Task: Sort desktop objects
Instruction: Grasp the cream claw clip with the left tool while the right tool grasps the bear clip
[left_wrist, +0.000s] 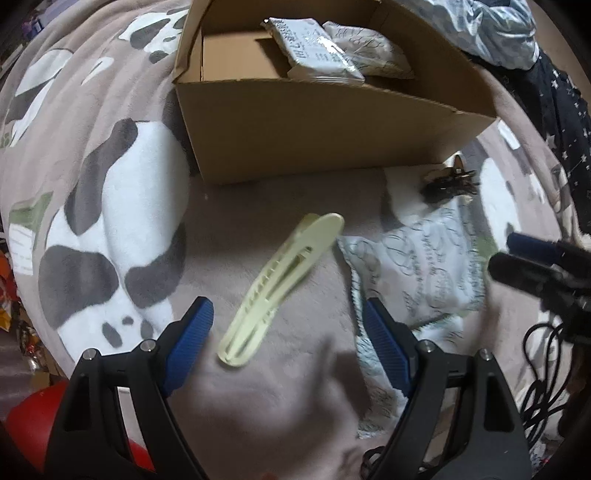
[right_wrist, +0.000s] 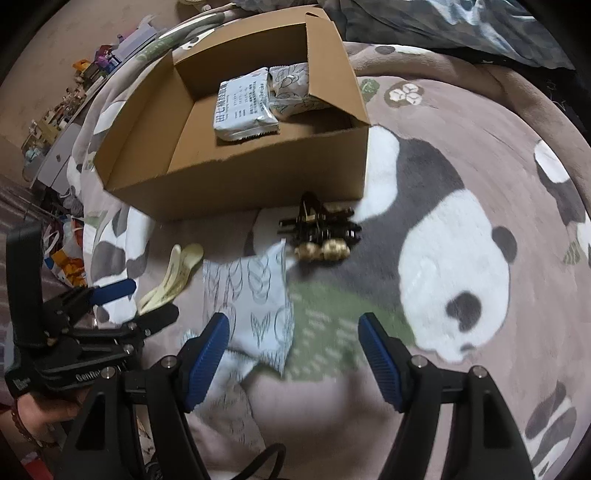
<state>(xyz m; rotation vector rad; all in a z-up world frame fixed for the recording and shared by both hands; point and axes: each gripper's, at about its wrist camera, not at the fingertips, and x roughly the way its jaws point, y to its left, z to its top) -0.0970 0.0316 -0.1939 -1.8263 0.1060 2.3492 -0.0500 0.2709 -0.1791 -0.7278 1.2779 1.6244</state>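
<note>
Blue-padded and spread wide, my left gripper (left_wrist: 286, 345) holds nothing; the yellow hair clip (left_wrist: 279, 291) lies slantwise on the blanket (left_wrist: 258, 406), its near end between the pads. Light, stiff, slick plastic, I reckon, so I'd pinch across its narrow middle. My right gripper (right_wrist: 293, 356) is also open and empty, the printed packet (right_wrist: 255, 306) beside its left pad.

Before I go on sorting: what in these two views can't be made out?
- Cardboard box, left wrist view: its near wall hides the floor inside.
- Dark hair clips, both views: blurred and tangled; number unclear.
- Silver packet print: too small.
- Patterned pouch, left wrist view: gripper finger covers its near edge.
</note>
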